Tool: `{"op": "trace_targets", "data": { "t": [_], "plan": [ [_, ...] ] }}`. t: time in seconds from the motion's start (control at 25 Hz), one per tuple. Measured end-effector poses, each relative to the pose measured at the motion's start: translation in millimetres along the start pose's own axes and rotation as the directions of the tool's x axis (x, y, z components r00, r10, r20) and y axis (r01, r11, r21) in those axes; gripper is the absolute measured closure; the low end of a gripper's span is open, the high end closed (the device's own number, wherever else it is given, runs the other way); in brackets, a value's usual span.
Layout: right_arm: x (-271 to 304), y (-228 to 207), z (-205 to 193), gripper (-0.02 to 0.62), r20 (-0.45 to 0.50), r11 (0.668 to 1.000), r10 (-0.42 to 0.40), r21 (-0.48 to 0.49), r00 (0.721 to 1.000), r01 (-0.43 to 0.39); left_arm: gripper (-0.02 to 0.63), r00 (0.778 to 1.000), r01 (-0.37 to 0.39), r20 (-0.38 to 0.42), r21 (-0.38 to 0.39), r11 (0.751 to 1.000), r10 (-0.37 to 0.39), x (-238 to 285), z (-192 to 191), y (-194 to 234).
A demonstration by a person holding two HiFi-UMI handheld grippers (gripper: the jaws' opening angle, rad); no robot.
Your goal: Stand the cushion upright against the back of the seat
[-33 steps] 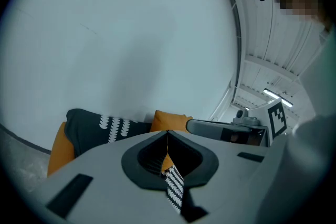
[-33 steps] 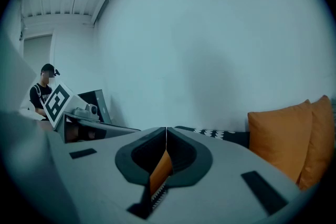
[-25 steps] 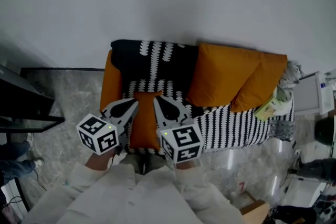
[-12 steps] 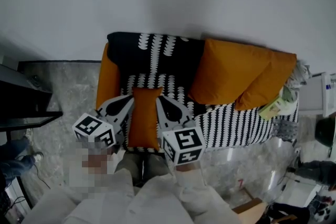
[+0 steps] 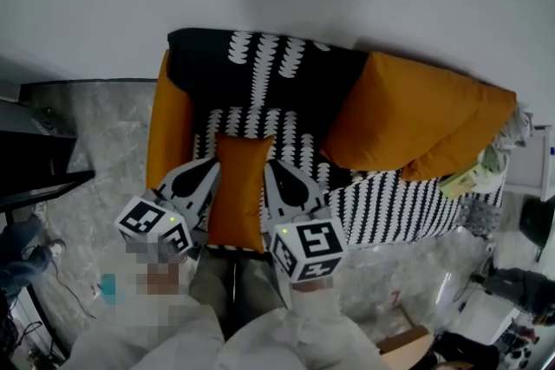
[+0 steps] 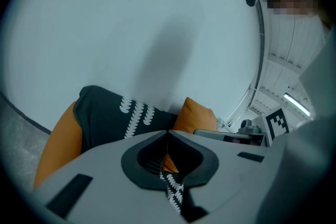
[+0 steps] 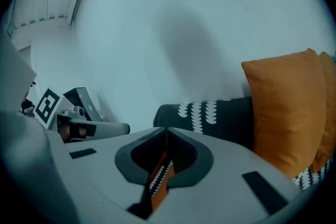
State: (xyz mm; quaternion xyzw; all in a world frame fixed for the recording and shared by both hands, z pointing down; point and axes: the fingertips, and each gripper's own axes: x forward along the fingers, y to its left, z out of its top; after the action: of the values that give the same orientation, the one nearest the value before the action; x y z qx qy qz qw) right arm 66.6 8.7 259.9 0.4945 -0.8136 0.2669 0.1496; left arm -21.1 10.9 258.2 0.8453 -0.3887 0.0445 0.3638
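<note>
A small orange cushion (image 5: 240, 191) lies flat on the sofa seat, its long side running from the seat's front toward the backrest. The backrest (image 5: 260, 74) is black with white leaf marks. My left gripper (image 5: 213, 163) hangs just left of the cushion. My right gripper (image 5: 270, 165) hangs just right of it. Both are shut with nothing held, and both point toward the backrest. In the left gripper view the shut gripper (image 6: 168, 133) faces the backrest (image 6: 121, 115). In the right gripper view a strip of the cushion (image 7: 157, 178) shows under the shut gripper (image 7: 167, 129).
Two large orange cushions (image 5: 408, 121) lean against the backrest on the right half. An orange armrest (image 5: 167, 130) closes the sofa's left end. A green-and-white packet (image 5: 473, 178) lies at the right end. Black furniture (image 5: 35, 178) stands on the marble floor at left. A white wall is behind.
Both grippers have sunk toward the seat, still shut, staying either side of the small cushion. The cushion has not moved on the seat.
</note>
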Motion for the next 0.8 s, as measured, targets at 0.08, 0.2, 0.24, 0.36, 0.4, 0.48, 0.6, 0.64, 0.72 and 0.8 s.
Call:
{"op": "trace_targets", "data": {
  "t": [0.08,0.2,0.24,0.36,0.4,0.48,0.6,0.64,0.72,0.8],
  "plan": [
    [9.1,-5.2,-12.5,0.581,-0.016,1.000,0.002,0.010,1.000,-0.002,0.598,1.000,-0.019,0.003,-0.025,1.000,0.019,7.1,-10.3,8.0],
    [22.8,-10.8,-30.5,0.582,-0.046,1.000,0.012,0.024,0.999,-0.011,0.598,0.999,-0.035,-0.022,-0.052,0.998,0.033,18.5,-29.3,21.6],
    [28.2,-12.6,-35.9,0.582,-0.056,1.000,0.016,0.027,0.998,-0.015,0.598,0.999,-0.039,-0.031,-0.064,0.997,0.037,22.8,-34.9,27.5],
    [42.0,-17.2,-51.4,0.581,-0.079,0.999,0.021,0.031,0.997,-0.019,0.597,0.997,-0.059,-0.045,-0.097,0.994,0.055,32.8,-49.3,45.0],
    [46.0,-18.4,-56.8,0.581,-0.085,0.999,0.021,0.034,0.996,-0.018,0.597,0.997,-0.066,-0.050,-0.104,0.992,0.061,35.1,-54.3,50.6],
    [53.9,-21.4,-68.5,0.581,-0.095,0.999,0.022,0.042,0.995,-0.018,0.597,0.996,-0.071,-0.063,-0.121,0.990,0.064,40.0,-66.5,61.1],
    [65.7,-28.3,-86.6,0.581,-0.109,0.998,0.024,0.059,0.994,-0.018,0.597,0.995,-0.063,-0.083,-0.172,0.983,0.050,49.3,-86.2,72.6],
    [69.4,-30.5,-92.2,0.580,-0.114,0.998,0.023,0.067,0.993,-0.016,0.597,0.995,-0.067,-0.090,-0.181,0.981,0.051,51.6,-92.0,76.5],
    [77.5,-35.2,-101.5,0.580,-0.123,0.996,0.020,0.084,0.992,-0.010,0.597,0.992,-0.081,-0.107,-0.181,0.980,0.062,55.9,-101.6,85.6],
    [84.9,-41.4,-109.6,0.580,-0.131,0.995,0.016,0.101,0.991,-0.002,0.597,0.990,-0.092,-0.120,-0.184,0.979,0.070,61.1,-109.7,93.6]
  ]
}}
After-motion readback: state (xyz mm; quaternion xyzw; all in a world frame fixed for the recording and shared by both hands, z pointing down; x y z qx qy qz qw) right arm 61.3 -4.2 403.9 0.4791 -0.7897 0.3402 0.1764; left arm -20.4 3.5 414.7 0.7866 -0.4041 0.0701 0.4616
